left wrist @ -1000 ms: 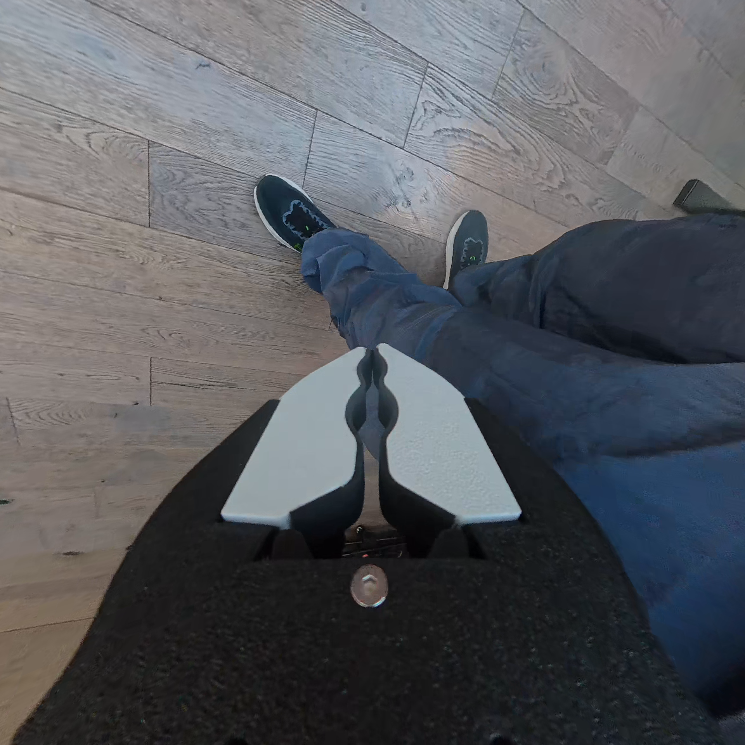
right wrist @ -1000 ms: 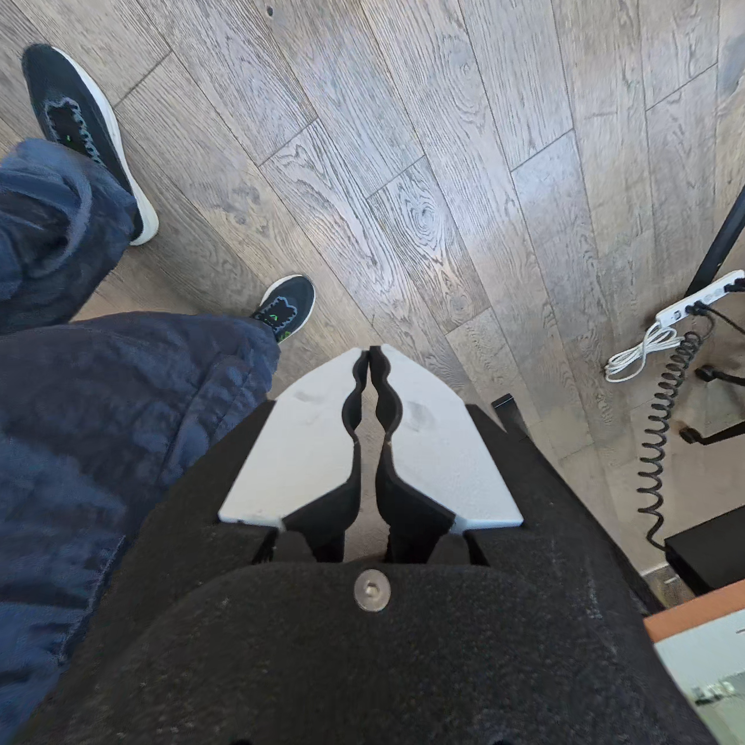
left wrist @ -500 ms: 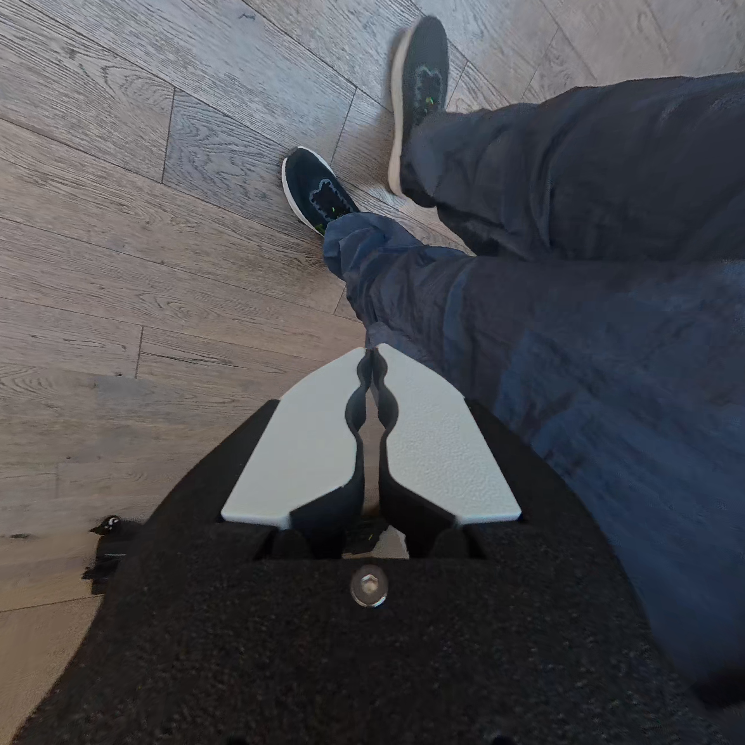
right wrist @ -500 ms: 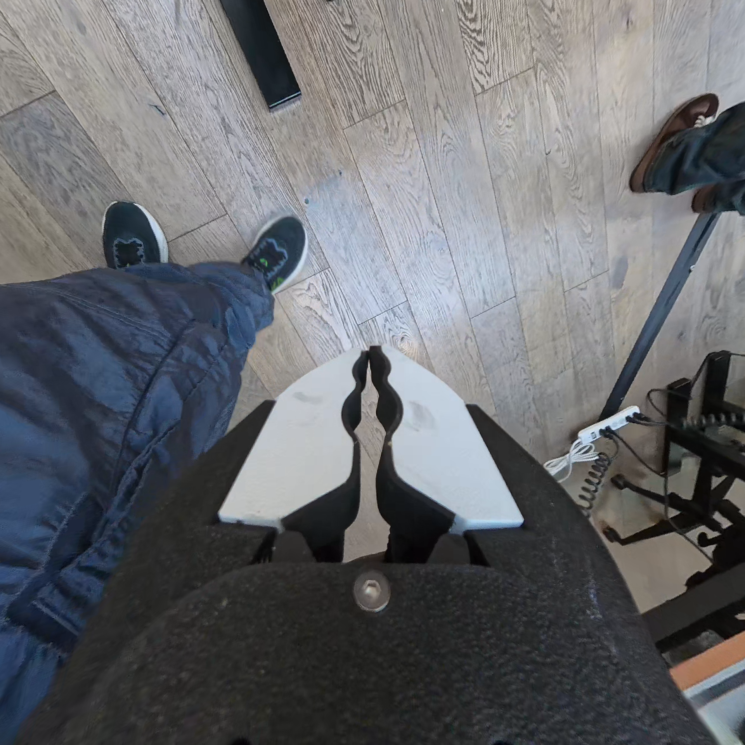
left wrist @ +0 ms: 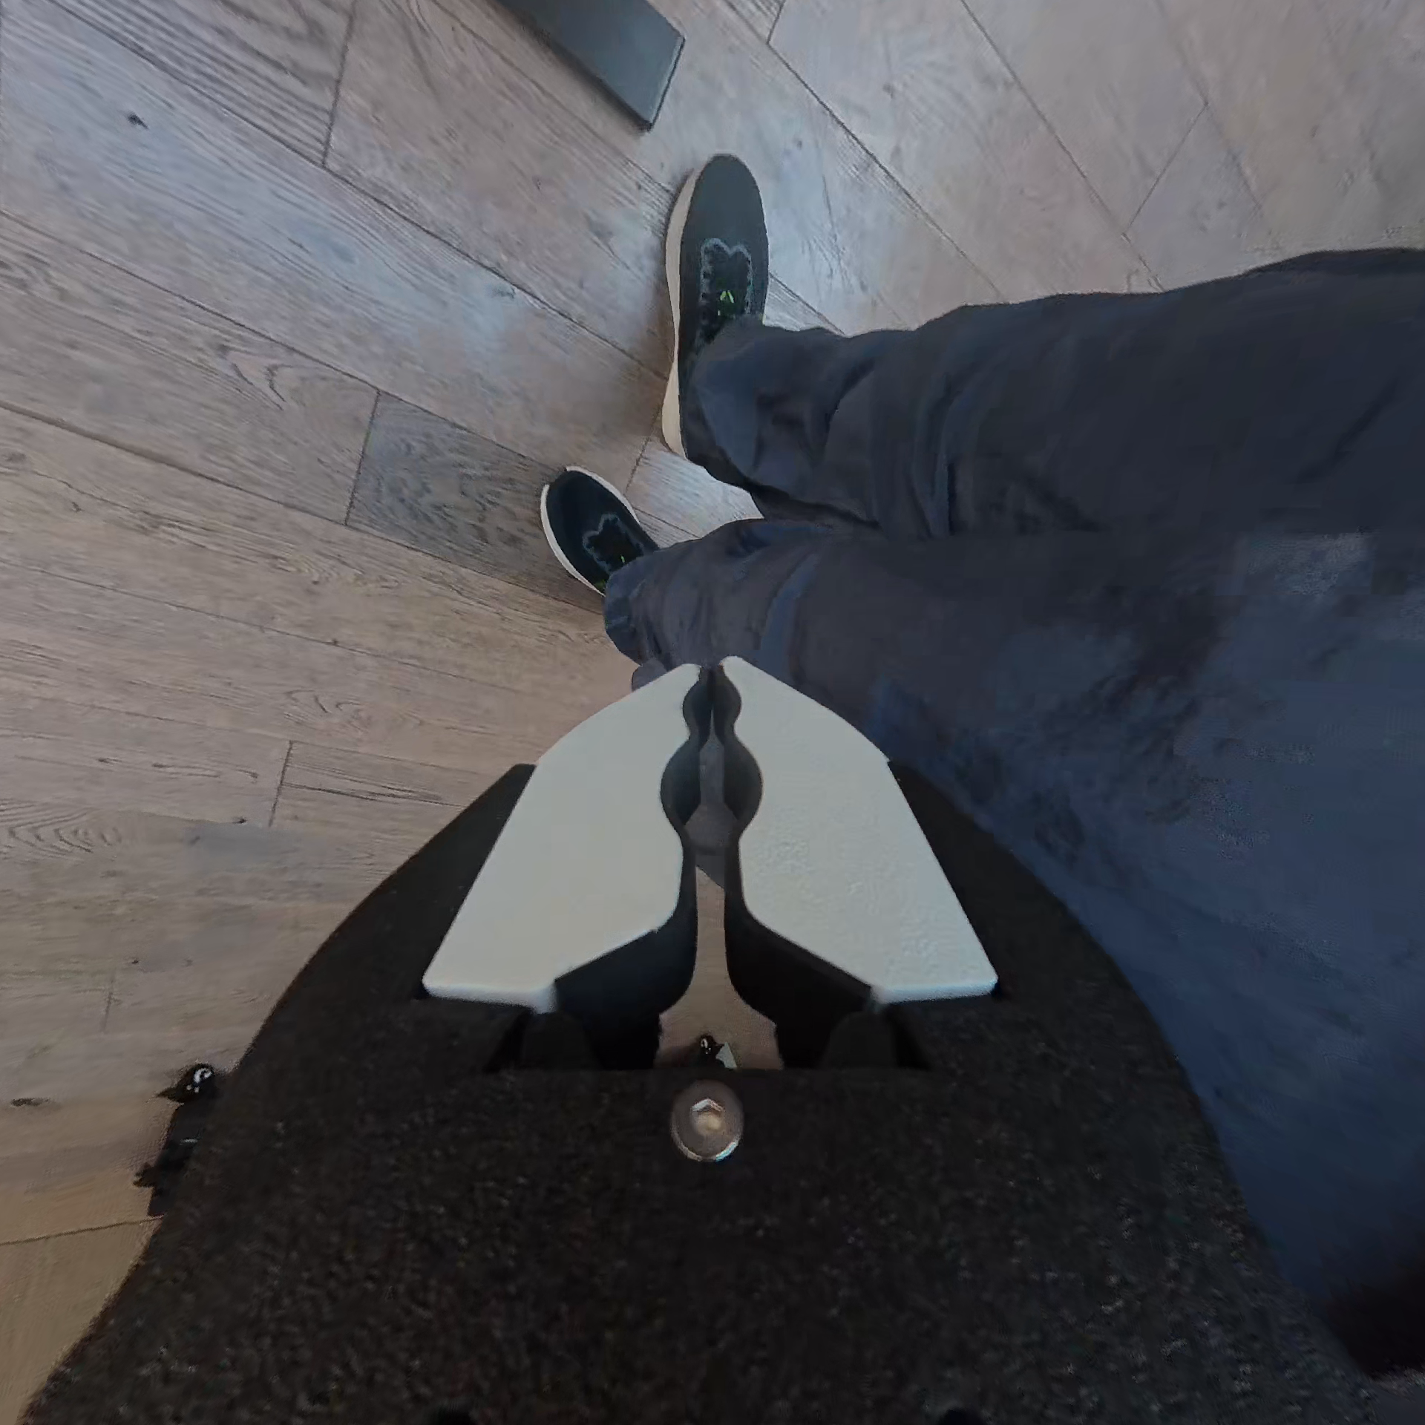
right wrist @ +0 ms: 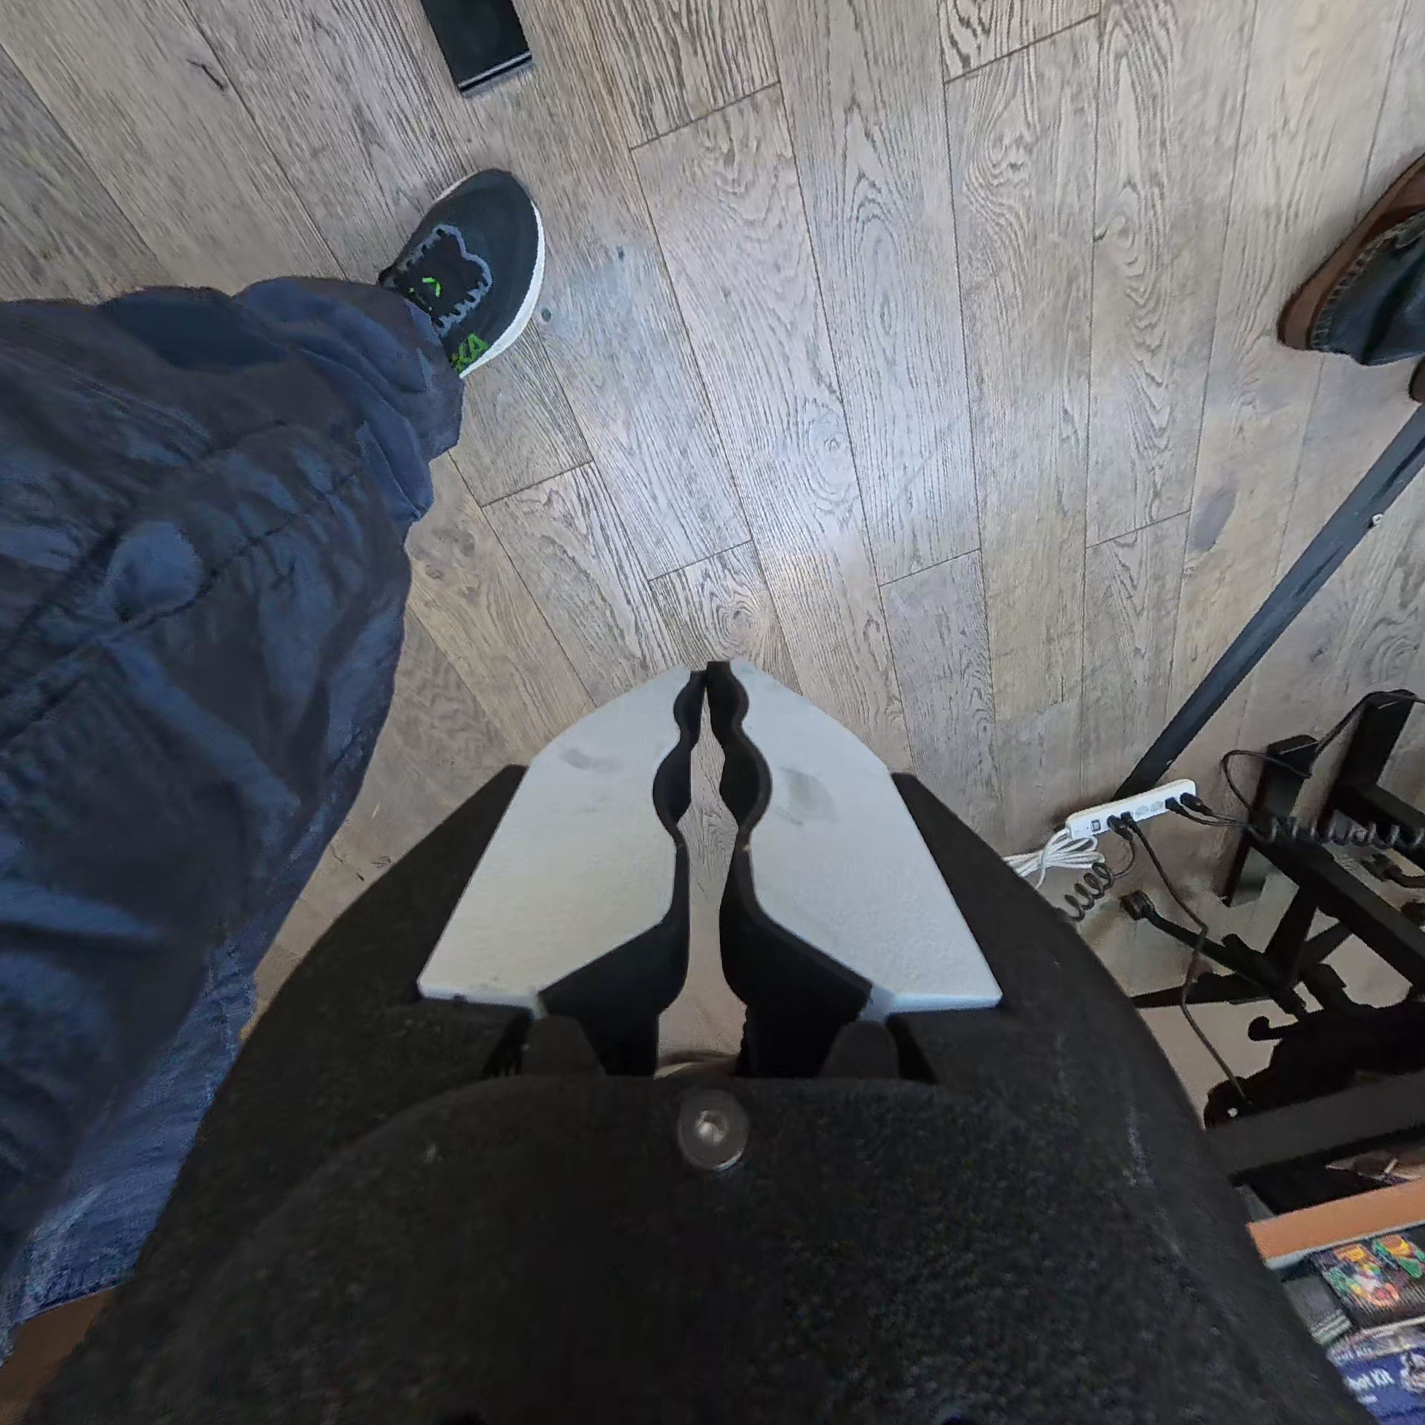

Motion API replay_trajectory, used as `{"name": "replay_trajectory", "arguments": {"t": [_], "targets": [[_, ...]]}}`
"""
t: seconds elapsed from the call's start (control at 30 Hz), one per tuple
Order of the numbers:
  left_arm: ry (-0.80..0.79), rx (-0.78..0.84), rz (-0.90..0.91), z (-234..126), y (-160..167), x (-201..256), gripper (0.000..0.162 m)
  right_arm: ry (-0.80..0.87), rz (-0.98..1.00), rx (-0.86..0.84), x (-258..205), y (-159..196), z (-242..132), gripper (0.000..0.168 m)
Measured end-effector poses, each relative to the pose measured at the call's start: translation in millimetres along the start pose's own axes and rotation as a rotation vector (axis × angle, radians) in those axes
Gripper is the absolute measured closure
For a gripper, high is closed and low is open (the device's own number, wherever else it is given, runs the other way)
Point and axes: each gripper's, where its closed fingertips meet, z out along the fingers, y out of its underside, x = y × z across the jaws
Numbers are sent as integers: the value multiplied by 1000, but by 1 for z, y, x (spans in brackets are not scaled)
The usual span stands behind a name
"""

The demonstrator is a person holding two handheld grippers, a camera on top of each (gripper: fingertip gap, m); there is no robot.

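Both grippers point down at a grey wood-plank floor [left wrist: 231, 463]. My left gripper [left wrist: 711, 675] is shut and empty, its white fingers [left wrist: 586, 848] meeting at the tips, held beside a person's dark blue trouser leg [left wrist: 1079, 694]. Two black shoes with white soles [left wrist: 721, 262] [left wrist: 594, 528] stand on the floor ahead of it. My right gripper [right wrist: 705, 671] is shut and empty above the bare floor [right wrist: 810, 385], to the right of the same trouser leg [right wrist: 170, 578] and one black shoe [right wrist: 474, 262].
A flat black object [left wrist: 609, 46] lies on the floor at the top; it also shows in the right wrist view [right wrist: 482, 38]. At right are a black slanted pole [right wrist: 1295, 586], a white power strip [right wrist: 1130, 806] with cables, a black frame [right wrist: 1326, 887], another person's brown shoe [right wrist: 1357, 277] and a table corner [right wrist: 1342, 1218]. The left gripper's tips are roughly 50 centimeters from the right gripper's.
Both grippers have swung forward with the walking person. The legs have stepped and the shoes changed places. The black object, the other person's shoe and the black frame came into view. Both grippers stayed shut.
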Motion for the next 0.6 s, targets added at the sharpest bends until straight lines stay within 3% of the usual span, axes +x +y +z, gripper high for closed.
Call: {"name": "replay_trajectory", "arguments": {"t": [0.23, 0.4, 0.5, 0.6], "targets": [[-17, 93, -9, -21, -94, 10, 162, -43, -55, -30, 33, -29, 15, 166], [-38, -25, 59, -7, -108, 19, 162, -87, 8, -2, 33, -34, 19, 166], [-89, -82, 184, -10, -118, 18, 162, -115, 87, -29, 25, -17, 27, 166], [-91, -50, 194, -16, -140, 21, 162, -133, 141, -71, 17, 4, 35, 166]]}}
